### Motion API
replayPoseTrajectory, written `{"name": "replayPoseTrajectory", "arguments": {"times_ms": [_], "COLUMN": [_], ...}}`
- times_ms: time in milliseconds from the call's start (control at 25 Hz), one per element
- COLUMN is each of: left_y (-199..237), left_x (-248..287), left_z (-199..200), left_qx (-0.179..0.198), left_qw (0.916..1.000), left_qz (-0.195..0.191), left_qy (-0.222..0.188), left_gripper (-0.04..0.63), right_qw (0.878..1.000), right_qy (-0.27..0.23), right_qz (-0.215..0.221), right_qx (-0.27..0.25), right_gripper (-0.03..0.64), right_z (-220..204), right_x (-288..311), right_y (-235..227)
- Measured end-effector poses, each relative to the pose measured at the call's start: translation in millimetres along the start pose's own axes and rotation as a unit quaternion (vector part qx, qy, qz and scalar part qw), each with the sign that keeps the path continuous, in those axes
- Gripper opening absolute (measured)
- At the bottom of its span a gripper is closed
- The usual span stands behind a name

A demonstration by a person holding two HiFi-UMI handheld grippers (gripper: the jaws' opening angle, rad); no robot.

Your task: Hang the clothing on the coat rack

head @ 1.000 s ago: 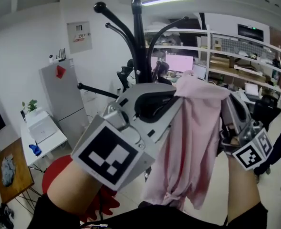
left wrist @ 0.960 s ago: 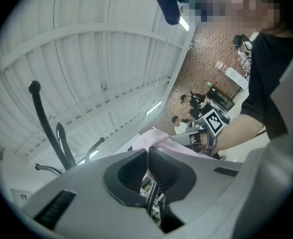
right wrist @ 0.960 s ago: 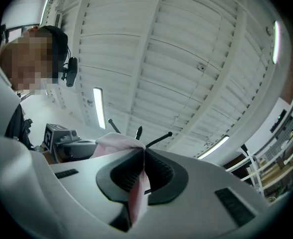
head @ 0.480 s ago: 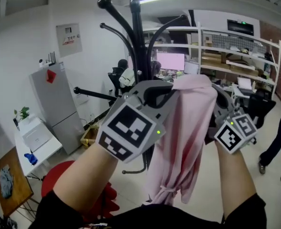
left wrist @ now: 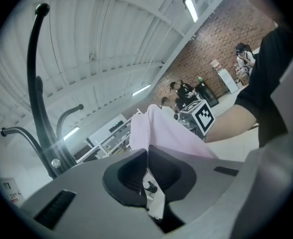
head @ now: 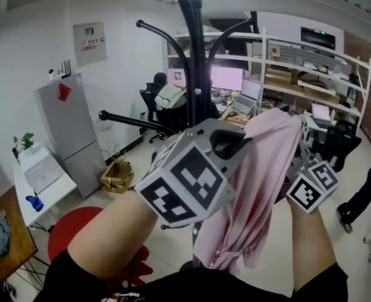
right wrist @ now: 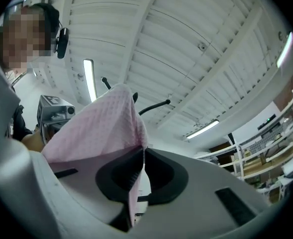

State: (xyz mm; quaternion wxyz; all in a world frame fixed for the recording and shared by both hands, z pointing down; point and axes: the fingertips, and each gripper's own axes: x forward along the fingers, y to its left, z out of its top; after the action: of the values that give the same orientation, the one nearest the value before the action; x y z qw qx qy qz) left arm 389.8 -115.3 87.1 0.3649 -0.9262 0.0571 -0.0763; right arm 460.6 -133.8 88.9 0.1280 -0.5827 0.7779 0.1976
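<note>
Before coat rack (head: 194, 55), pink garment (head: 254, 187), seemingly vertical

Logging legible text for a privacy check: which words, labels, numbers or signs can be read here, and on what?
No text is readable in any view.
Wall panel: its red-and-white label is too small to read.
Grey cabinet: red diamond sticker, no characters visible.
Cubes on the left gripper and right gripper: black-and-white square patterns, not letters.
</note>
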Motion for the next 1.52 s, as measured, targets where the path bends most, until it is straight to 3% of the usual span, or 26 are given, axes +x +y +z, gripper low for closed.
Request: {"name": "replayPoseTrajectory", "arguments": {"times_ms": [160, 440, 520, 600, 720, 840, 1000, 1120, 1320, 1520], "left_y": [-18.3, -45.4, -52.4, -61.1, -77.3, -79.4, -77.5, -75.5, -74.4, -84.9], "left_x": [1.3, 8.4, 7.8, 6.5, 5.6, 4.5, -8.6, -19.3, -32.5, -42.2], "left_z": [-2.8, -0.9, 1.5, 7.0, 14.1, 13.6, 18.2, 17.3, 16.0, 8.4], "left_qx": [0.074, 0.230, 0.259, 0.270, 0.244, 0.215, 0.096, 0.030, -0.015, -0.075], "left_qw": [0.9969, 0.9704, 0.9627, 0.9604, 0.9686, 0.9757, 0.9932, 0.9947, 0.9933, 0.9903], "left_qz": [0.000, 0.028, 0.033, 0.031, 0.016, 0.031, 0.043, 0.052, 0.065, 0.047], "left_qy": [0.029, 0.067, 0.069, 0.064, 0.043, 0.026, -0.052, -0.083, -0.095, -0.107], "left_gripper": [0.003, 0.003, 0.003, 0.003, 0.003, 0.003, 0.005, 0.006, 0.006, 0.008], "right_qw": [0.999, 0.998, 0.998, 0.997, 0.997, 0.996, 0.995, 0.994, 0.995, 0.995], "right_qy": [-0.011, -0.019, -0.024, -0.028, -0.032, -0.038, -0.047, -0.052, -0.054, -0.037], "right_qz": [0.021, 0.039, 0.041, 0.043, 0.047, 0.048, 0.047, 0.044, 0.034, 0.019], "right_qx": [0.024, 0.043, 0.051, 0.057, 0.060, 0.066, 0.080, 0.091, 0.074, 0.090], "right_gripper": [0.014, 0.014, 0.014, 0.014, 0.015, 0.015, 0.018, 0.020, 0.021, 0.023], "right_z": [-4.2, -5.9, -5.3, -4.3, -3.8, -2.2, 2.8, 4.1, 11.4, -3.4], "right_x": [-17.4, -46.6, -53.2, -57.4, -63.2, -69.7, -79.1, -85.5, -97.6, -117.0], "right_y": [8.6, 20.2, 22.0, 24.1, 28.9, 31.7, 32.6, 30.7, 33.4, 27.3]}}
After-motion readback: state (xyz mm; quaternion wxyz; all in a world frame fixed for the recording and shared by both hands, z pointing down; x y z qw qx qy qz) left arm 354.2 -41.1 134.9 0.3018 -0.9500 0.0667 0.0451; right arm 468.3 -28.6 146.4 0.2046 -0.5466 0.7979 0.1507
